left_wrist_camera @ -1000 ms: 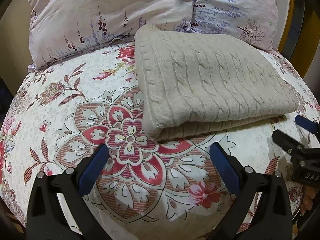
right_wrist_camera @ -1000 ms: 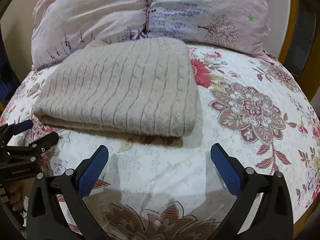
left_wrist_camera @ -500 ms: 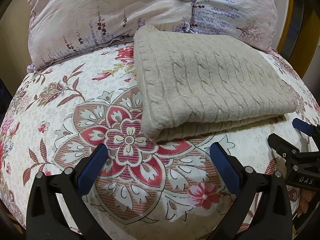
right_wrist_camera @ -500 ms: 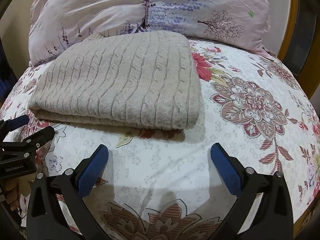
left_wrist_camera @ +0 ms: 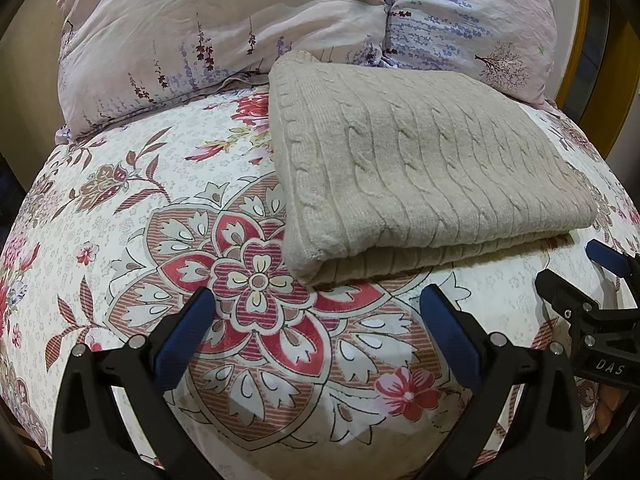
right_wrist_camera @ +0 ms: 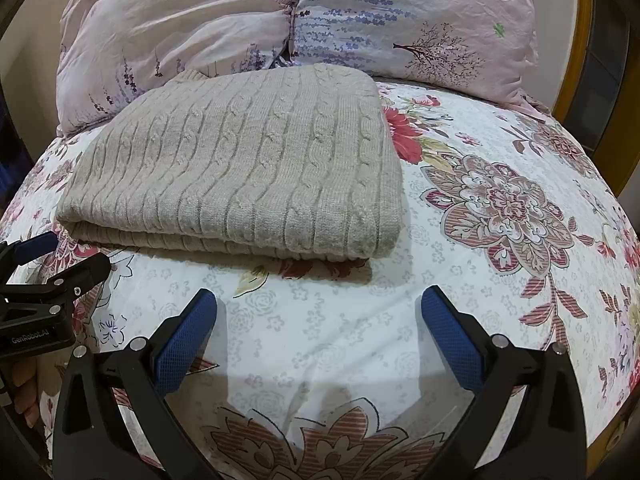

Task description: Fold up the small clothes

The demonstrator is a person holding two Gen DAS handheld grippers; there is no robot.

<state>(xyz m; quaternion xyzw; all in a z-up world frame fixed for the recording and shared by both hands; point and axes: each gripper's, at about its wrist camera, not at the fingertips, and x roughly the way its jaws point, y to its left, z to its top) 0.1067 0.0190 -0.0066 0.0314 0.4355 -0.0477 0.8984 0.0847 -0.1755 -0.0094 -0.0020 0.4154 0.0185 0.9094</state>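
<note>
A beige cable-knit sweater [left_wrist_camera: 420,168] lies folded into a flat rectangle on the floral bedsheet [left_wrist_camera: 160,208]; it also shows in the right wrist view [right_wrist_camera: 248,168]. My left gripper [left_wrist_camera: 316,320] is open and empty, just short of the sweater's near left corner. My right gripper [right_wrist_camera: 318,320] is open and empty, just short of the sweater's near right corner. Each gripper shows at the edge of the other's view: the right one [left_wrist_camera: 580,280] and the left one [right_wrist_camera: 60,260].
Two pale floral pillows [left_wrist_camera: 240,32] [right_wrist_camera: 400,28] lean at the head of the bed behind the sweater. A wooden bed frame [right_wrist_camera: 580,40] rises at the right. The bed's edges curve away on both sides.
Both grippers have moved slightly closer to the sweater, which sits a little lower and larger in the right wrist view. The sweater itself has not moved.
</note>
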